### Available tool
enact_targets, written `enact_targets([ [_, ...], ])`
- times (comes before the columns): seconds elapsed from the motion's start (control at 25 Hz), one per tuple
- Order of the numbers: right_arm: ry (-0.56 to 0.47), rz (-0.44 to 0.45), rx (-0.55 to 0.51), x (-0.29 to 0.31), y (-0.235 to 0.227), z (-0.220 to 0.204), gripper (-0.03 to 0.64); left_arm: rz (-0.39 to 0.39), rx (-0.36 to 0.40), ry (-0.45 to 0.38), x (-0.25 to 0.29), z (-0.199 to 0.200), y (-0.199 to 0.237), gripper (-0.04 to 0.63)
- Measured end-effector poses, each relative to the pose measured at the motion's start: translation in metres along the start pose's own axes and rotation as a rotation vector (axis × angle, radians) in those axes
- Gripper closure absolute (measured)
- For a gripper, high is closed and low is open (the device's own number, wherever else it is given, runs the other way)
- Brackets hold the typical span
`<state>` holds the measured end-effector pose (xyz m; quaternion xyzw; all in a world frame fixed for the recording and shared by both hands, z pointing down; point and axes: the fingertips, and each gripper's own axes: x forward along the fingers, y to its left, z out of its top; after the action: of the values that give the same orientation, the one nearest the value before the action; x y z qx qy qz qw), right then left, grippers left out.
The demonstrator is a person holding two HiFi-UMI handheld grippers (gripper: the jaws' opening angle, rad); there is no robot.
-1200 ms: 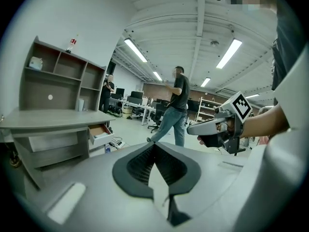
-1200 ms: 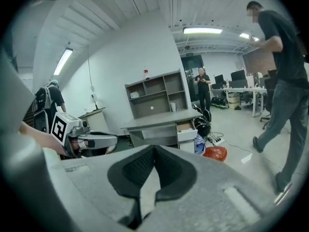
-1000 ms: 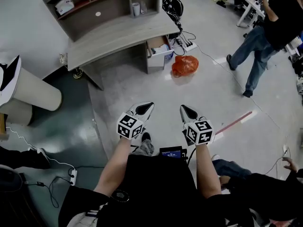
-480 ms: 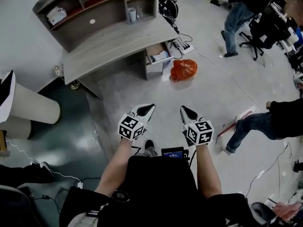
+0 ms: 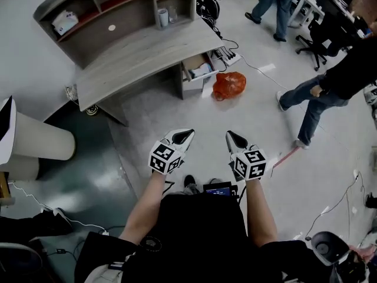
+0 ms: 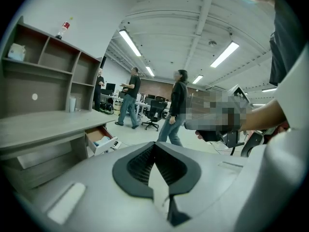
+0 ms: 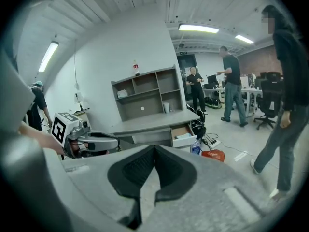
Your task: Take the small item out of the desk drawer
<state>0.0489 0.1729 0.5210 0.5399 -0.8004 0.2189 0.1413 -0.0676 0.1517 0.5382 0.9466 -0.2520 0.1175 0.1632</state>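
**Left gripper** (image 5: 187, 133): jaws closed together with nothing between them. It is held over the floor, well short of the desk (image 5: 147, 52), and points toward it.

**Right gripper** (image 5: 231, 135): jaws likewise shut and empty. It sits level with the left one and just as far from the desk.

**Orange bag** (image 5: 230, 84): crumpled on the floor just beside the desk's right end.

**Desk drawer** (image 5: 199, 68): pulled open under the desk's right end, its front toward the bag.

**Small item** (image 5: 202, 71): lies inside the open drawer and shows only as a pale patch. Its shape and material are too small to tell.
- Handling, as a judgement: probably light and loose, and easily nudged against the drawer wall. Whether it is stiff or soft cannot be told.
- Hold, as a judgement: best taken from above across its narrower width, clear of the drawer sides, with a gentle close.

**Shelf unit** (image 5: 112, 10): stands along the desk's far edge and holds a few small objects.
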Motion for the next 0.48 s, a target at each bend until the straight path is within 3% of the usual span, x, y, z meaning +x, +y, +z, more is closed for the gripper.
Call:
enact_targets([
  [0.48,0.012,0.047,-0.008,0.033,-0.03,0.013,0.615,0.038,-0.027,0.015,0.033,0.002,0.022,0.594],
])
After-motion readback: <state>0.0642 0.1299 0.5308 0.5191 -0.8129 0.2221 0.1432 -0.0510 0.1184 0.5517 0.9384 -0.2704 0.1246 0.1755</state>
